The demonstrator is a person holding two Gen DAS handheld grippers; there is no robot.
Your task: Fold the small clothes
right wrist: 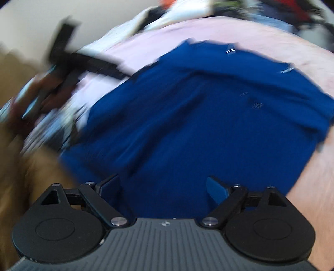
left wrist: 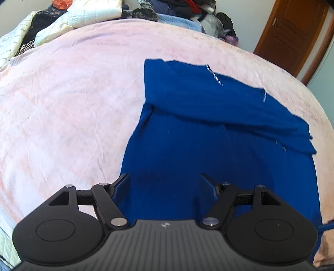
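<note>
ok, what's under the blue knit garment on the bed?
The blue knit garment lies flat on a pink bedspread, which shows all around it. Its far part is folded back over itself. Anything else beneath is covered by the cloth.

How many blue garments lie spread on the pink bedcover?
1. The blue garment lies spread on the pink bedcover, right of centre in the left wrist view, its far part folded over. Others may hide in the clothes pile behind.
</note>
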